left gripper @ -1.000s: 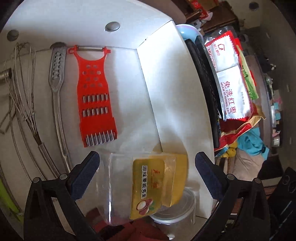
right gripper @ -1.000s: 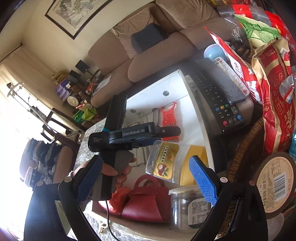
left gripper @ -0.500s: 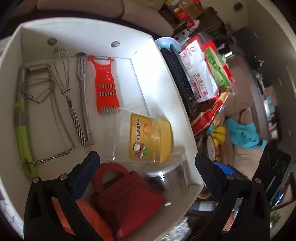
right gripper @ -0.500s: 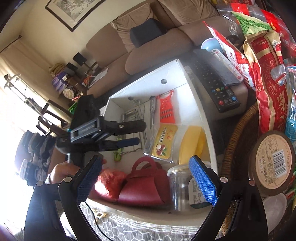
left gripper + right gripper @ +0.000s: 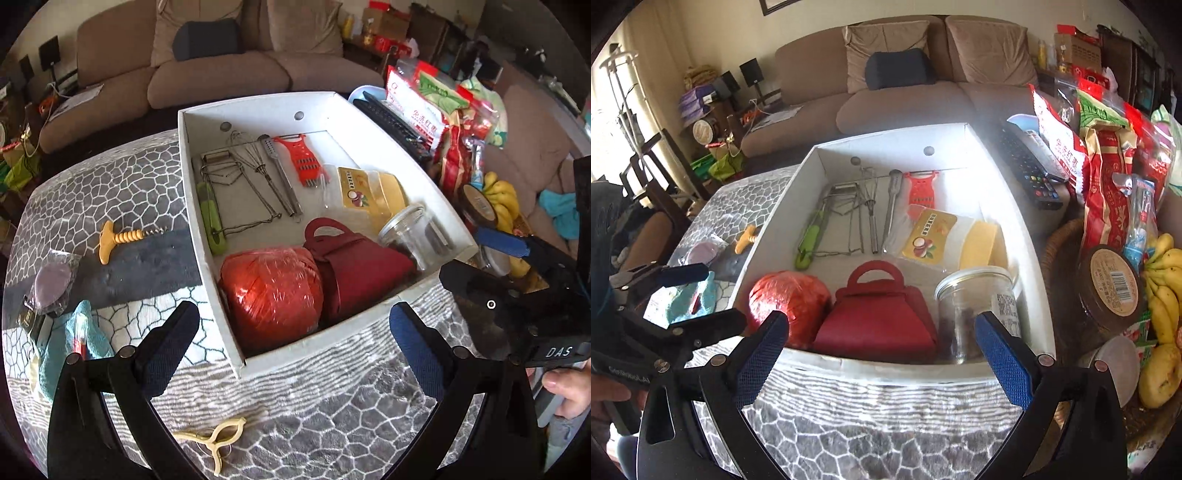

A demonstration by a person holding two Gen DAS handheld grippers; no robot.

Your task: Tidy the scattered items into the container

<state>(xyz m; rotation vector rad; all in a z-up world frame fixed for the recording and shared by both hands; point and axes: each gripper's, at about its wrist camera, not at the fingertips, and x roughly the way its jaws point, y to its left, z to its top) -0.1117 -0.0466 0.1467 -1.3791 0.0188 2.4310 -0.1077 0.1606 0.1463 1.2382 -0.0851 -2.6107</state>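
A white box on the patterned table holds a red ball, a red handbag-shaped box, a glass jar, a yellow-label packet, a red grater, a whisk and other metal tools. My left gripper is open and empty, back from the box's near wall. My right gripper is open and empty at the box's near edge. A corkscrew, a purple packet, a teal cloth and a cream clip lie outside on the table.
Snack bags, a remote, bananas and a round tin crowd the right side. A sofa stands behind the table.
My left gripper has let go of the yellow-label packet in the box and pulled back and up, out of the box. My right gripper has also drawn back toward the near edge.
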